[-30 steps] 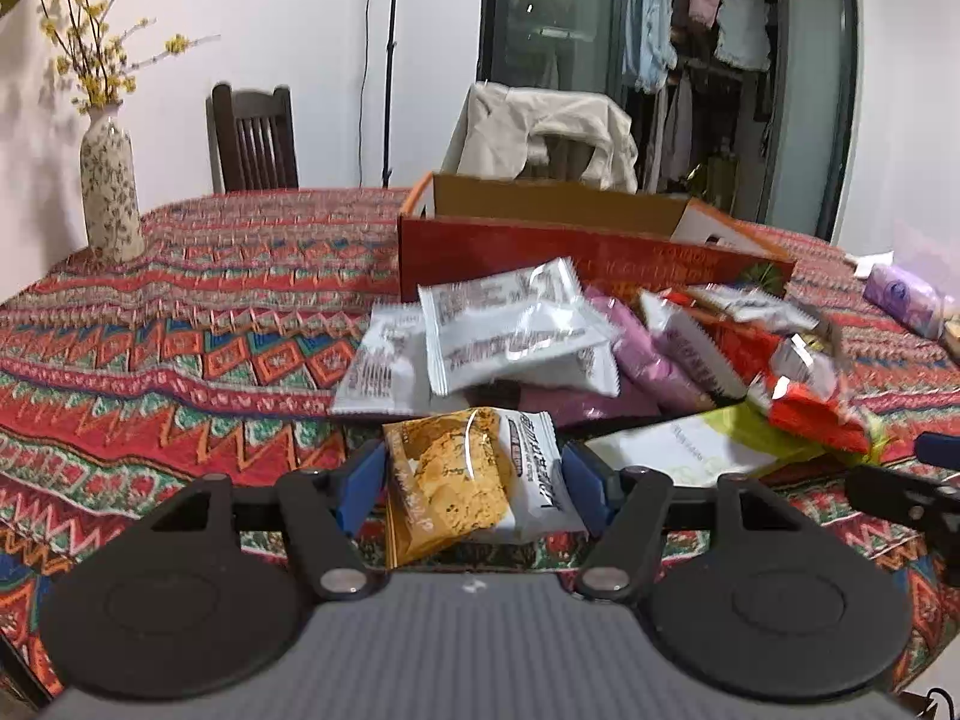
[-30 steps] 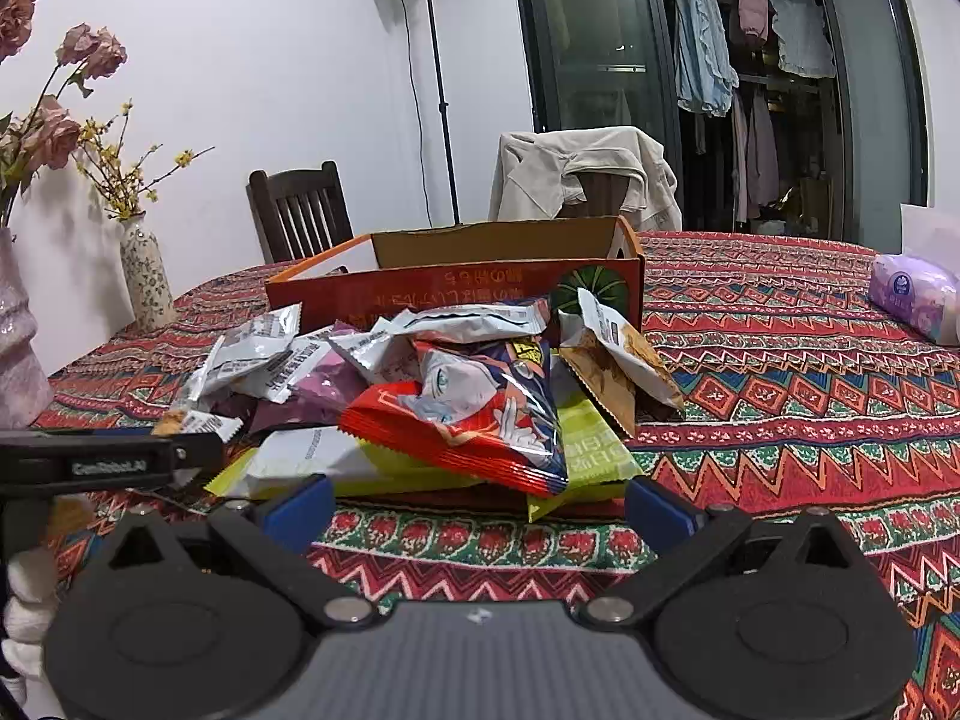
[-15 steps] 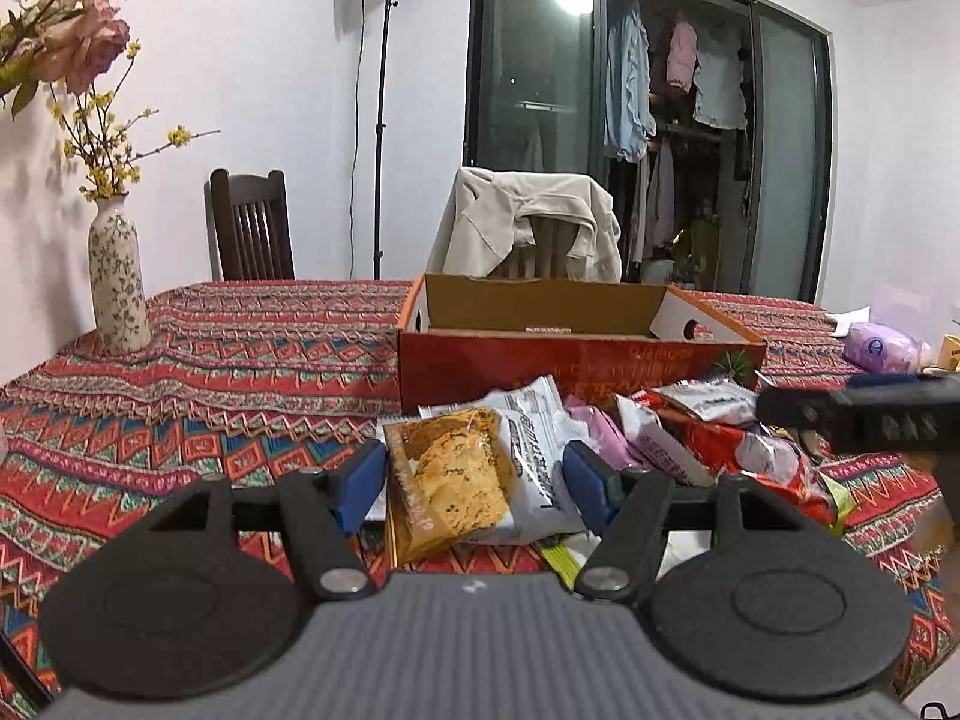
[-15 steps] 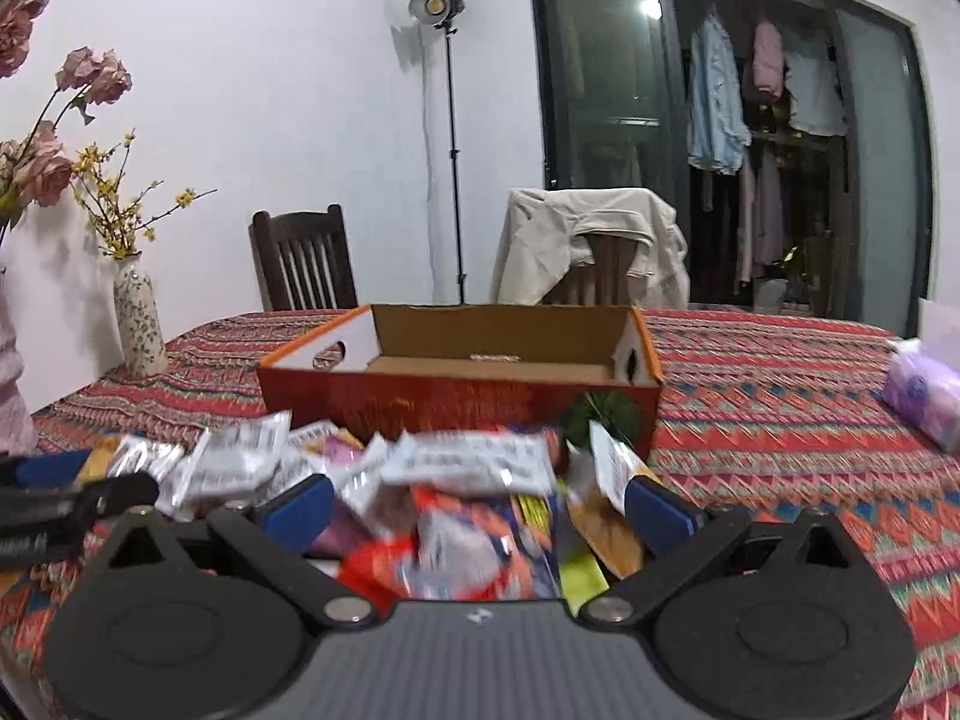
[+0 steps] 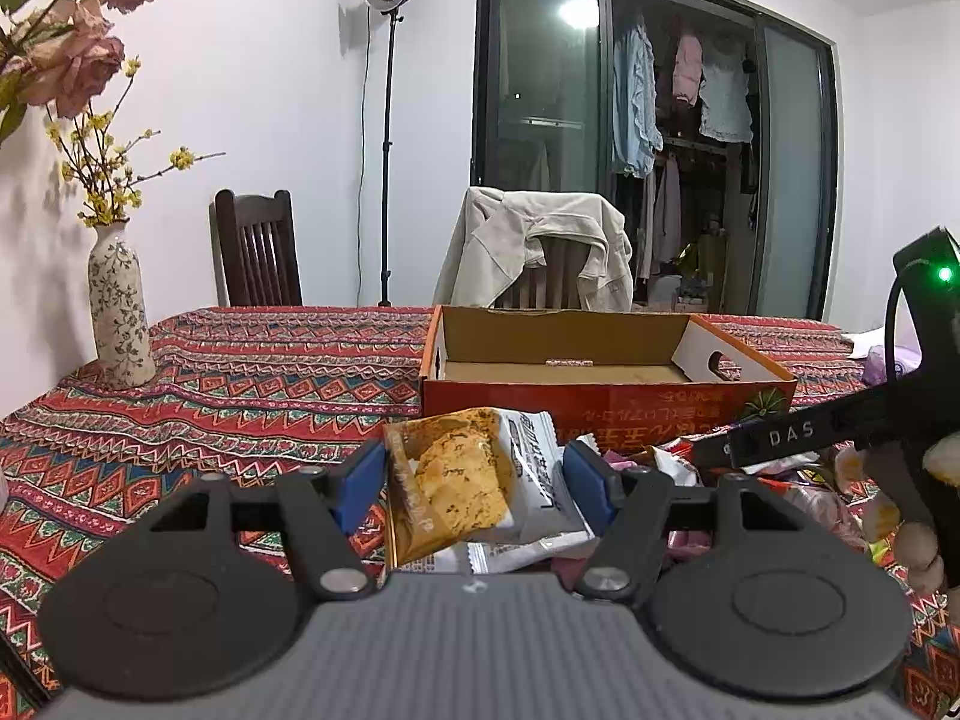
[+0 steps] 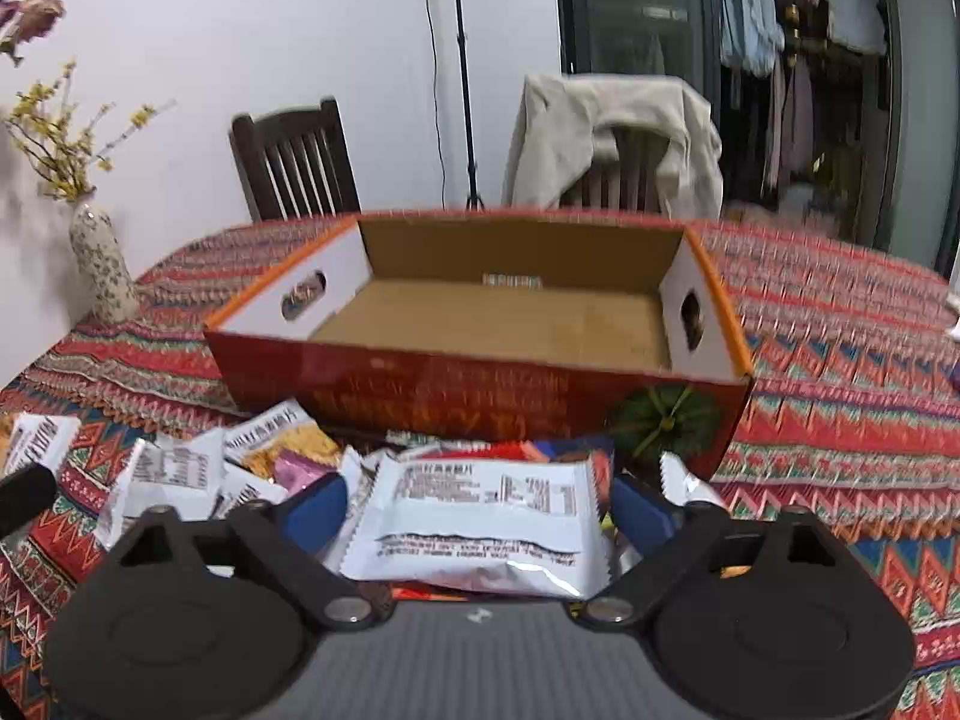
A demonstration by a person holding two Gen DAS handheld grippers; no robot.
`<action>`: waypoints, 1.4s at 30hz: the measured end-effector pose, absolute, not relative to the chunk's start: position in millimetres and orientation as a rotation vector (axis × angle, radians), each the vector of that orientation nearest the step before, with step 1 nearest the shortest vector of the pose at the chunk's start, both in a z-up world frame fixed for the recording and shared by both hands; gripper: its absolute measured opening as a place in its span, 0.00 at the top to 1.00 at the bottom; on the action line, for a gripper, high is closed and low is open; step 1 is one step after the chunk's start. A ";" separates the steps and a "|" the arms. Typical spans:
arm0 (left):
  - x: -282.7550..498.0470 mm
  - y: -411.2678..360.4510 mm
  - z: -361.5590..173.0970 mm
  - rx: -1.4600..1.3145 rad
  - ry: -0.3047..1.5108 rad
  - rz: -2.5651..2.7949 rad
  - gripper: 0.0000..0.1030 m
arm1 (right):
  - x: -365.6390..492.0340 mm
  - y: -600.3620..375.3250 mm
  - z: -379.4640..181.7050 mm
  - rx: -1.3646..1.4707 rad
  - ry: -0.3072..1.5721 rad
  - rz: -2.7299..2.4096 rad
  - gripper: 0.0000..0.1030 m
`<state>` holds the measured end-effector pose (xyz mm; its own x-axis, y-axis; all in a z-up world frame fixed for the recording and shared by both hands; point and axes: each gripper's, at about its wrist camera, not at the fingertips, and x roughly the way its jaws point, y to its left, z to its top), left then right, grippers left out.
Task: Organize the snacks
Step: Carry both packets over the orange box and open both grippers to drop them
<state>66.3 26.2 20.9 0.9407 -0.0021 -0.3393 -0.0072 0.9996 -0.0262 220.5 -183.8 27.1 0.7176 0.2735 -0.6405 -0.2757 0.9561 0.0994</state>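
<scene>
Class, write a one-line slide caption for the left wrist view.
Left gripper holds a cookie packet above the patterned table, facing the empty cardboard box.

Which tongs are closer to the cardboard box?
Right. The right tongs are just before the cardboard box, low over the snack pile. The left tongs hold a cookie packet farther back.

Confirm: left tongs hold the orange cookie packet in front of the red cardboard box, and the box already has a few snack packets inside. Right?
Not quite. The red cardboard box has no snack packets inside; the right wrist view shows its bare brown floor. The rest stands: the left tongs hold the orange cookie packet in front of the box.
</scene>
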 end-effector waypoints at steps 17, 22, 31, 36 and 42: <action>80.9 32.9 30.1 -0.026 0.338 0.001 0.35 | 206.0 -188.9 34.8 -0.039 0.661 0.300 0.31; 93.2 32.0 41.1 -0.028 0.324 0.008 0.35 | 202.9 -194.9 50.6 -0.025 0.601 0.303 0.31; 135.4 16.2 75.2 -0.019 0.272 0.009 0.35 | 233.4 -205.0 80.9 0.037 0.508 0.266 0.31; 165.5 2.9 91.9 -0.008 0.239 0.040 0.35 | 264.0 -206.2 90.9 0.057 0.481 0.233 0.31; 207.9 -4.9 100.0 -0.037 0.232 0.076 0.35 | 300.5 -209.7 90.7 0.121 0.474 0.223 0.31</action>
